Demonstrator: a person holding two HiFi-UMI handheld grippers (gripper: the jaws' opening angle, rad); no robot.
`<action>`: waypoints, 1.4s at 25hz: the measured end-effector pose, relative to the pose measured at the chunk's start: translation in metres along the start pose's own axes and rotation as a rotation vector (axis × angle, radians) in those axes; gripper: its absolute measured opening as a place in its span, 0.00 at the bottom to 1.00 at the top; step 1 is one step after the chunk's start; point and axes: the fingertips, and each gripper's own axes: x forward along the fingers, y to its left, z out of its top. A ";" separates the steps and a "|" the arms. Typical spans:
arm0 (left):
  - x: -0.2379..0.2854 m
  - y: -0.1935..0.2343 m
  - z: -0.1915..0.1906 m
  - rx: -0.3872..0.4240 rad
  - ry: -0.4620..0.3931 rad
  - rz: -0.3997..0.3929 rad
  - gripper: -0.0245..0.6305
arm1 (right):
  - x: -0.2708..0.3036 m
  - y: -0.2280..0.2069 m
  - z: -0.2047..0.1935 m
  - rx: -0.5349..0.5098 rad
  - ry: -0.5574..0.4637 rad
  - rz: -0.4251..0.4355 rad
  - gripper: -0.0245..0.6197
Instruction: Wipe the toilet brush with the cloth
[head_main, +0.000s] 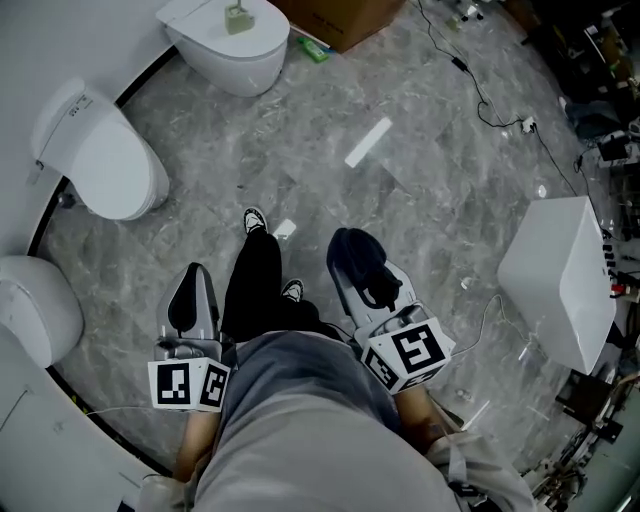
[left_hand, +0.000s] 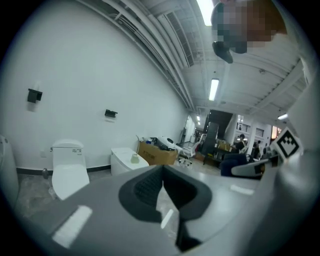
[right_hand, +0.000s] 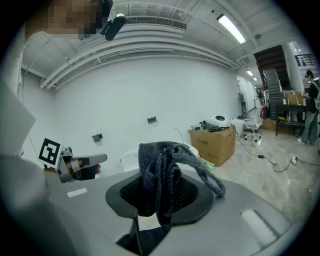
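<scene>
A dark grey cloth (right_hand: 165, 175) hangs bunched between the jaws of my right gripper (right_hand: 161, 192), which is shut on it. In the head view the cloth (head_main: 362, 268) covers the right gripper (head_main: 352, 255) held low in front of the person's body. My left gripper (head_main: 193, 280) is beside it on the left, jaws closed together with nothing between them (left_hand: 162, 172). Both point out over the marble floor. I cannot make out a toilet brush in any view. A small greenish item (head_main: 237, 18) stands on the far toilet.
Three white toilets (head_main: 100, 150) (head_main: 232, 45) (head_main: 35, 310) line the curved wall at the left. A cardboard box (head_main: 340, 18) stands at the back, cables (head_main: 480, 90) run over the floor, and a white fixture (head_main: 560, 270) stands at the right. The person's shoes (head_main: 255, 220) show below.
</scene>
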 end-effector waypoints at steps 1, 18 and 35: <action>0.012 0.003 0.002 0.001 0.006 -0.006 0.04 | 0.007 -0.003 0.003 -0.004 0.011 -0.004 0.20; 0.200 0.067 0.087 0.002 0.041 -0.047 0.04 | 0.172 -0.048 0.094 -0.020 0.117 0.015 0.21; 0.296 0.157 0.159 -0.040 -0.033 -0.017 0.04 | 0.306 -0.065 0.173 -0.027 0.112 0.035 0.21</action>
